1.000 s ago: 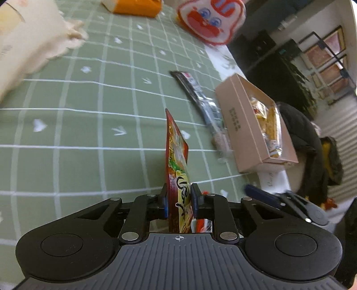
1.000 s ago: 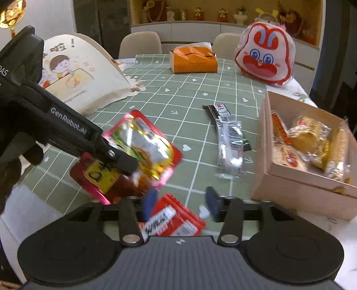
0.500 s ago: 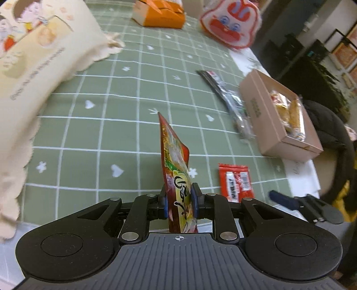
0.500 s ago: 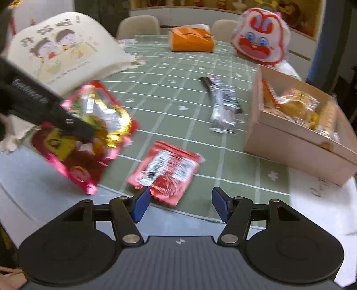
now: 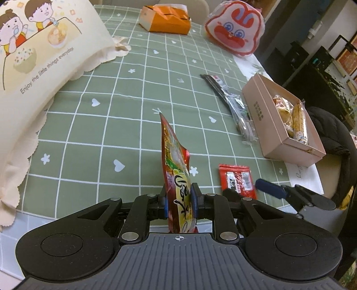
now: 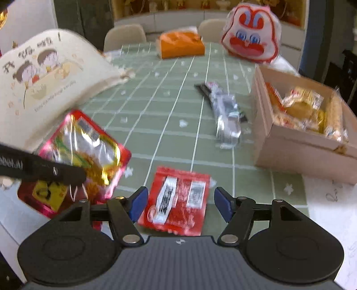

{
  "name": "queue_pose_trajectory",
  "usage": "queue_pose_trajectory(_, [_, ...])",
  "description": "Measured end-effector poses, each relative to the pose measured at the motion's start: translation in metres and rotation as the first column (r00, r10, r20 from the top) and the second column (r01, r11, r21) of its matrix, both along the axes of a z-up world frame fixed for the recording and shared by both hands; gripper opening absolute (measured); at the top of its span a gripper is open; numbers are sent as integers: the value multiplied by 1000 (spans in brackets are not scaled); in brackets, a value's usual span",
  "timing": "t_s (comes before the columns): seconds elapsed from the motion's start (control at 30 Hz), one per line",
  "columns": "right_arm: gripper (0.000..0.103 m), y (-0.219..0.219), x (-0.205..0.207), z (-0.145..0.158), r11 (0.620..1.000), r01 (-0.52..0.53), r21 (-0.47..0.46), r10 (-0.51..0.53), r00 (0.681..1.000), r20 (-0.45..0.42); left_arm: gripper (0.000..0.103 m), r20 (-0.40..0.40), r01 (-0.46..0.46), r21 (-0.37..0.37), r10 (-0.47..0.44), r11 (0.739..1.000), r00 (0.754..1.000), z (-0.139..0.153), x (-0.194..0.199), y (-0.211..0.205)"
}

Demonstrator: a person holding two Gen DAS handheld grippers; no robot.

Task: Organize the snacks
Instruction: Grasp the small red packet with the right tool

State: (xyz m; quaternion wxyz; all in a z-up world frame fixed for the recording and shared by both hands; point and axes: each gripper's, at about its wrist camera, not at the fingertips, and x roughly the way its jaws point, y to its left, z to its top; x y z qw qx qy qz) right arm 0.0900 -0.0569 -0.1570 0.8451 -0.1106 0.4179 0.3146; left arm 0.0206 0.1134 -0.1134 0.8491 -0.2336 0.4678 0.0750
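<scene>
My left gripper (image 5: 179, 200) is shut on a red and yellow snack packet (image 5: 176, 156), held edge-on above the table's near edge; it also shows in the right wrist view (image 6: 84, 151) at the left. My right gripper (image 6: 181, 201) is open and empty, with a small red snack packet (image 6: 178, 198) lying flat on the green tablecloth between its fingers; that packet also shows in the left wrist view (image 5: 237, 180). A black and silver snack packet (image 5: 232, 104) lies beside the pink cardboard box (image 5: 263, 116), which holds several yellow wrapped snacks (image 6: 305, 109).
A large cream bag with cartoon children (image 5: 33, 67) lies at the left. An orange box (image 5: 167, 21) and a red and white rabbit-face bag (image 5: 236, 29) stand at the far end. A dark chair (image 5: 330, 138) is at the table's right.
My left gripper has pulled back toward the near edge with the packet in it. My right gripper has let go of the small red packet, which now lies flat between its open fingers.
</scene>
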Motion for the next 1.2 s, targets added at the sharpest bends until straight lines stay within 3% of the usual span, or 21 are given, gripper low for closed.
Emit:
queue_pose_trajectory(0.17, [68,-17,-5,-3,999,15,-51,-13,999,38,23,-3,3,-2,-3,1000,1000,-2,0,1])
queue_pose_trajectory(0.3, [69,-32,-5,-4,999,22,-37,-21,999,31,24,-12,-1,-7,1,1000,1000,-3,2,2])
queue_pose_trajectory(0.6, [69,-18,0,11,993,-118,-2,118,988,97,24,-17,12,-20,-12,1000,1000,-4,1,4])
queue_pose_trajectory(0.73, [69,-12,23,6,995,-96,38,94,994,48,24,-20,40,-30,-41,999,999,-5,0,4])
queue_pose_trajectory(0.87, [70,-11,39,-1,995,-61,75,68,994,-87,24,-21,39,-47,-40,998,999,-6,-2,6])
queue_pose_trajectory(0.97, [70,-11,30,0,989,-109,101,122,983,-135,24,-25,35,-53,-37,998,999,-7,-1,8])
queue_pose_trajectory(1.1, [70,-5,10,0,983,-178,46,181,980,-86,25,-28,35,-62,-37,997,999,-9,0,10])
queue_pose_trajectory(1.2, [70,-2,5,2,989,-144,19,144,989,-32,25,-28,35,-63,-37,997,999,-9,0,10])
